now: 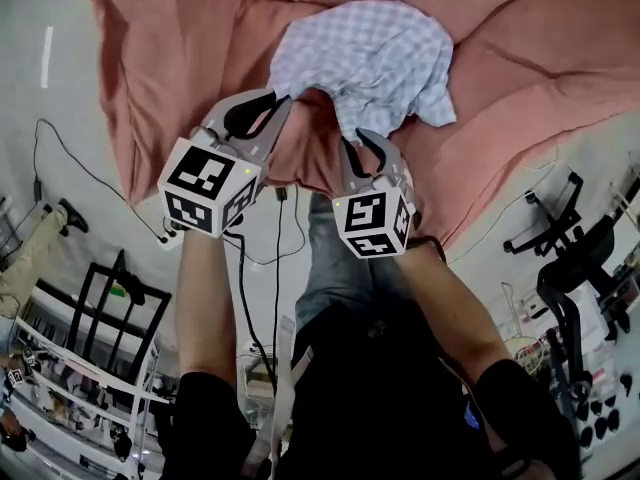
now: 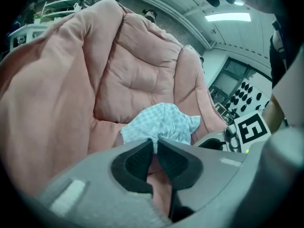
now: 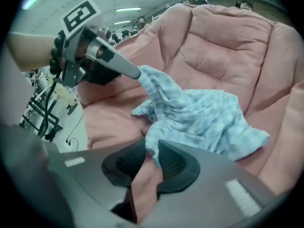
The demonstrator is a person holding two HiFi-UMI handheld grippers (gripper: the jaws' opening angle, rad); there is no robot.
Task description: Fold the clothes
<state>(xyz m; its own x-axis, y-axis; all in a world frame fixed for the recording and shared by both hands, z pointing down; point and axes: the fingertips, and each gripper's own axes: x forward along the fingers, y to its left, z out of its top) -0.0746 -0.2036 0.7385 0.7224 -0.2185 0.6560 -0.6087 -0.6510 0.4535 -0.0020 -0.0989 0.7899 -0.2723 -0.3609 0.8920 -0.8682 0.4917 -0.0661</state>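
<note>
Jaws on left gripper (image 2: 155, 144): drawn nearly together, tips pinching a bunched edge of the checked garment (image 1: 370, 58).
Jaws on right gripper (image 3: 154, 153): also clamped, with a narrow fold of the same cloth caught between the tips. Pink shows lower in the gap, and I cannot tell whether that is only background.
Spacing of the two grips: near each other in the middle of the head view, left slightly higher in frame. A short arch of hem runs between them.
Garment position: upper middle of the head view, just beyond both sets of tips. It is crumpled in a heap, with its near edge drawn toward the grippers and the rest trailing toward the upper right.
Seen from the right gripper view: cloth stretches in a twisted rope from the left gripper at upper left down to the heap at centre right.
Support: pink quilt (image 1: 520, 78) spread under the garment, filling the top of the head view, with floor (image 1: 60, 118) at the left edge.
Step in hand: by my reading, taking hold of one edge to open the heap out. No fold is made yet.
Next move calls for: drawing the two grips apart along the hem and raising it so the cloth hangs or lies flat. Both bites look thin, so a slow, even pull seems wise.
</note>
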